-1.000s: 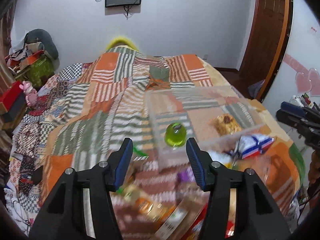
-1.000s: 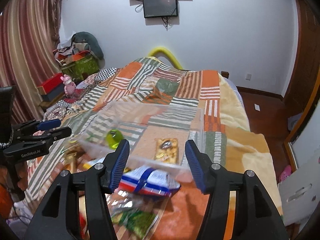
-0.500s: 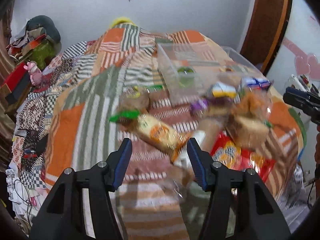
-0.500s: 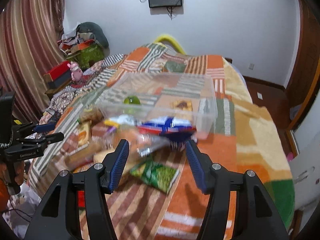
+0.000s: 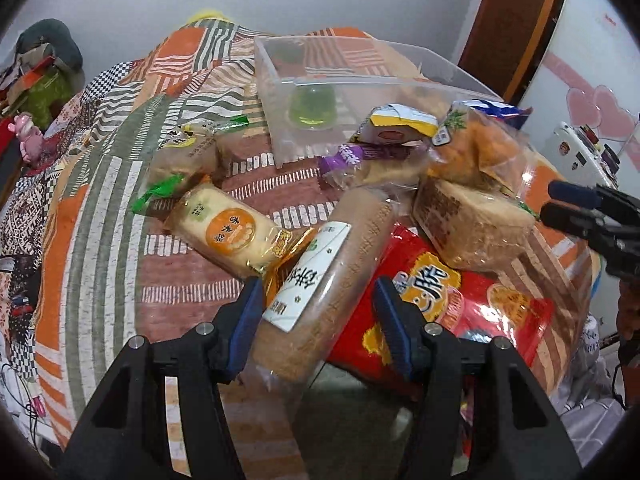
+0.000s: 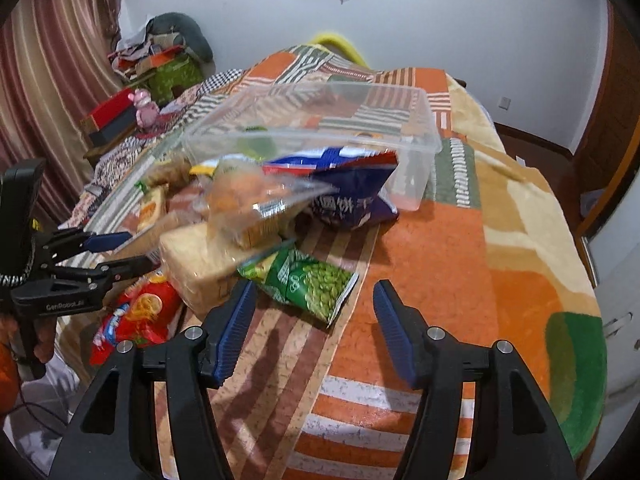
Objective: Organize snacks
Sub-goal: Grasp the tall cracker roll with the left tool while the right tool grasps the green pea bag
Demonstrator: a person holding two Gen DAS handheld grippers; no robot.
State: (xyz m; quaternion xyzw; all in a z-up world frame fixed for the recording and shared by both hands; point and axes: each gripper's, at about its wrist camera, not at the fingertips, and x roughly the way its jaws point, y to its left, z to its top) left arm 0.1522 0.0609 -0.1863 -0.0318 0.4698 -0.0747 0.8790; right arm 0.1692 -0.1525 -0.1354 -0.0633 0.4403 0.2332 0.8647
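Snacks lie heaped on the patchwork bedspread [image 6: 432, 264] in front of a clear plastic bin [image 5: 280, 80] holding a green jelly cup [image 5: 312, 106]. Left gripper [image 5: 318, 304], released, straddles a long brown cake packet [image 5: 332, 280]; right gripper [image 6: 314, 306], also released and empty, hovers over a green pea bag [image 6: 316, 280].

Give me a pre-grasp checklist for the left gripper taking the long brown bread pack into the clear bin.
1. Left gripper open: ok.
2. Long brown bread pack between its fingers: ok, its near end lies there.
3. Pack free of load: cannot tell; it leans on the red chip bag.
4. Clear bin has room: ok, only a green jelly cup shows clearly inside.
5. Right gripper out of the way: ok, open over the green pea packet.
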